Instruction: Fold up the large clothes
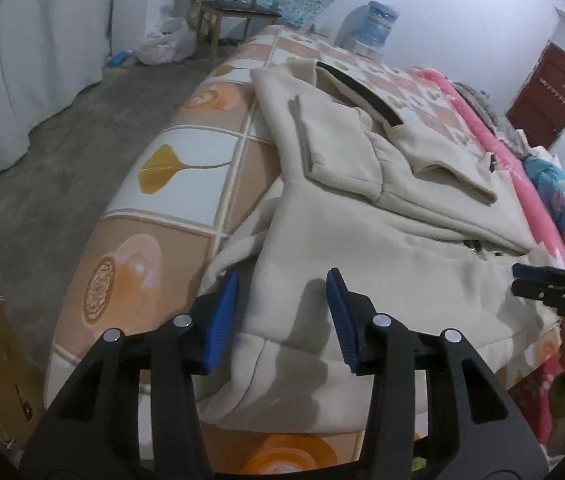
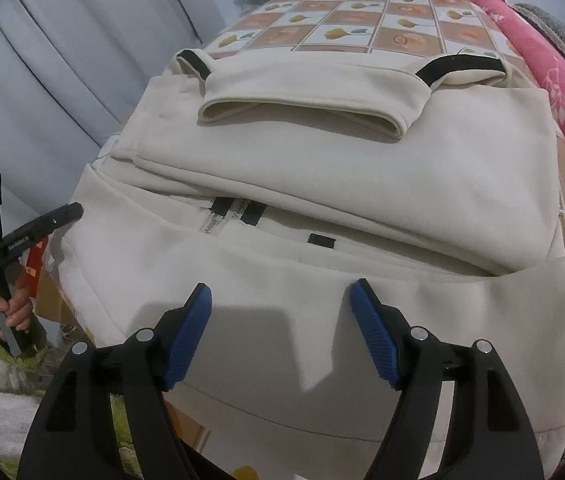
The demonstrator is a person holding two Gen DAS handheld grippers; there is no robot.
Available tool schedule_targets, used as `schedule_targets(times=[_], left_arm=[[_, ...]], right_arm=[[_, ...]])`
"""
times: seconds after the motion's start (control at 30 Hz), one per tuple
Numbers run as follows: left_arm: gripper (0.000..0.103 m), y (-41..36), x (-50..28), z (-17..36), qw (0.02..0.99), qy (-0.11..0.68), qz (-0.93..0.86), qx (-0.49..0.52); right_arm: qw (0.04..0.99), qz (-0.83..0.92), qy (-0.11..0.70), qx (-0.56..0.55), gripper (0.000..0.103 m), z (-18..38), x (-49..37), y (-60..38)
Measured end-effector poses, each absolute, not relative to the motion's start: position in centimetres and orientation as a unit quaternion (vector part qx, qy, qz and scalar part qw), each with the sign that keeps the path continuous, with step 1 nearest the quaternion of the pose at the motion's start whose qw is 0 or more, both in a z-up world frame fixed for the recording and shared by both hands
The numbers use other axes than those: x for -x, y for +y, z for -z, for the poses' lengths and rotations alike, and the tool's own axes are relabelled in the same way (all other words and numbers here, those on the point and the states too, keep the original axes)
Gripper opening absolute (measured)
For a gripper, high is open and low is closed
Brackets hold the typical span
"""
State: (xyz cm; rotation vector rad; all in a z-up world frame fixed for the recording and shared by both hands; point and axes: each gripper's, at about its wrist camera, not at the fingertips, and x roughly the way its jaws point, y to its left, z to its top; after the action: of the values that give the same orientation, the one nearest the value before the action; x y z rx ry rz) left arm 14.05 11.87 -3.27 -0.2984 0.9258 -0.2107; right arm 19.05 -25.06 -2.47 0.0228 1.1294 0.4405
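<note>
Cream jacket [image 2: 322, 160] lies spread on the bed [image 1: 186, 184], over its patterned tile-print cover; lower hem hangs just past the near edge of the bed. Both sleeves are folded inward across the chest, black cuffs [image 2: 458, 66] toward the far edge. Zip and black tabs show mid-garment, below the folded sleeves. Left claw [image 1: 282, 312] hovers at the near edge over the jacket's left hem corner, jaws moderately apart, blue pads [image 1: 222, 320] clear of the cloth, nothing gripped. Right claw [image 2: 280, 332] hangs above the lower front panel, jaws wide, empty. In the right wrist view, a hand [image 2: 6, 312] grips the left tool's handle off the bed's left edge. Pink blanket [image 2: 554, 64] runs along the bed's right edge.
</note>
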Motion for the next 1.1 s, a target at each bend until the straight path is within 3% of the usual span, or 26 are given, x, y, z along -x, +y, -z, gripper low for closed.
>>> schedule_targets(times=[0.23,0.37,0.67,0.7,0.8,1.1], left_arm=[[0.044,13.8,-14.6,2.9,0.832,0.413,0.239,0.283],[0.042,12.7,-16.3,3.8,0.846,0.45,0.167,0.233],[0.039,7.3,-15.2,1.4,0.897,0.425,0.108,0.054],[0.034,6.9,-15.3,1.7,0.896,0.437,0.078,0.028],[0.03,6.3,-15.4,2.2,0.892,0.448,0.053,0.01],[0.03,6.3,-15.6,2.8,0.891,0.454,0.027,-0.001]], right_arm=[[0.822,-0.209,0.53,-0.013,0.074,2.6,-19.1,-25.0],[0.822,-0.21,0.529,-0.018,0.075,2.6,-19.2,-25.0],[0.841,-0.203,0.5,-0.043,0.075,1.5,-16.9,-27.6],[0.845,-0.197,0.496,-0.044,0.075,1.2,-16.4,-28.1],[0.86,-0.17,0.479,-0.043,0.069,0.2,-15.0,-30.3],[0.887,-0.083,0.447,-0.076,0.055,-1.1,-15.6,-36.9]])
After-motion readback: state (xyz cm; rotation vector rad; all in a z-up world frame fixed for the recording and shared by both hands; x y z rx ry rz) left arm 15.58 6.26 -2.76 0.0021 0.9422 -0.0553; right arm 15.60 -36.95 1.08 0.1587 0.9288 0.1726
